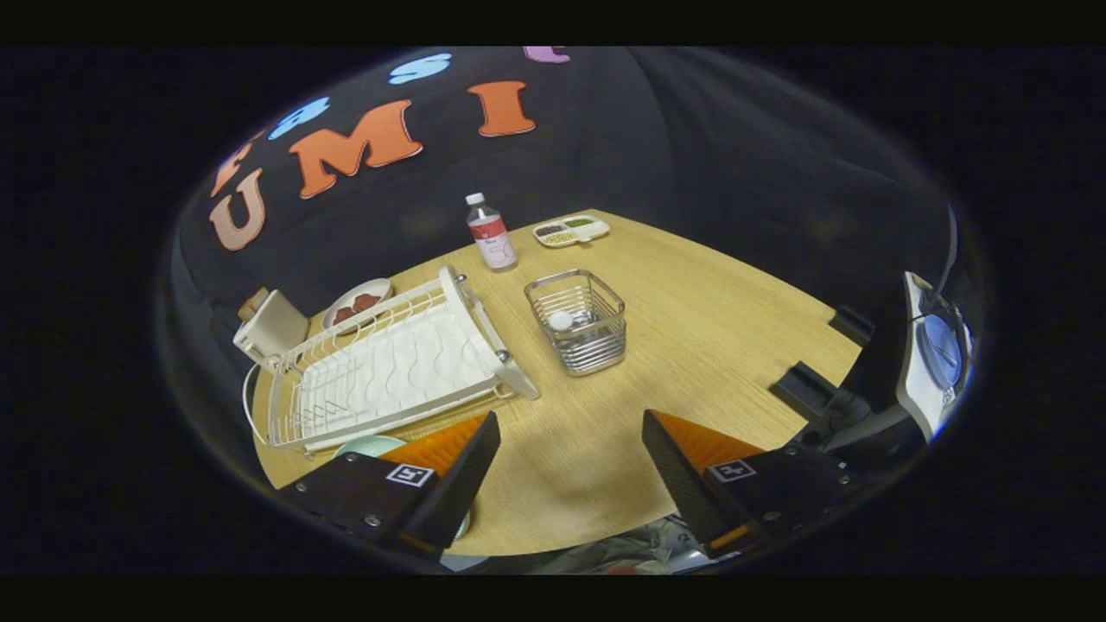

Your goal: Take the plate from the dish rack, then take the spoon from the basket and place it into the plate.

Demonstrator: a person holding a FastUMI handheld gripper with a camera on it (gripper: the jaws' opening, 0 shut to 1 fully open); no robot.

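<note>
While its two fingers stand spread wide with only bare wood between them, the tool [570, 466] hovers above the near edge of a light wooden table [691, 345], gripping nothing. Beyond the fingers and a little to their left sits a white wire dish rack [389, 371], its slots holding no plate that can be made out. A pale green plate [367, 446] lies flat on the table just in front of the rack, partly hidden behind the left finger. Straight ahead of the fingers, just beside the rack's right end, stands a square metal wire basket [577, 321], and inside it a spoon [562, 320] shows its rounded white end near the basket's left wall. Farther back, a clear bottle [491, 231] with a white cap and a red-and-white label stands upright. Near it, at the table's far edge, rests a white divided tray [570, 230] holding small portions of food. Behind the rack, a shallow dish [356, 304] carries dark reddish pieces, with a cream-coloured box [272, 326] beside it at the rack's far left corner.
</note>
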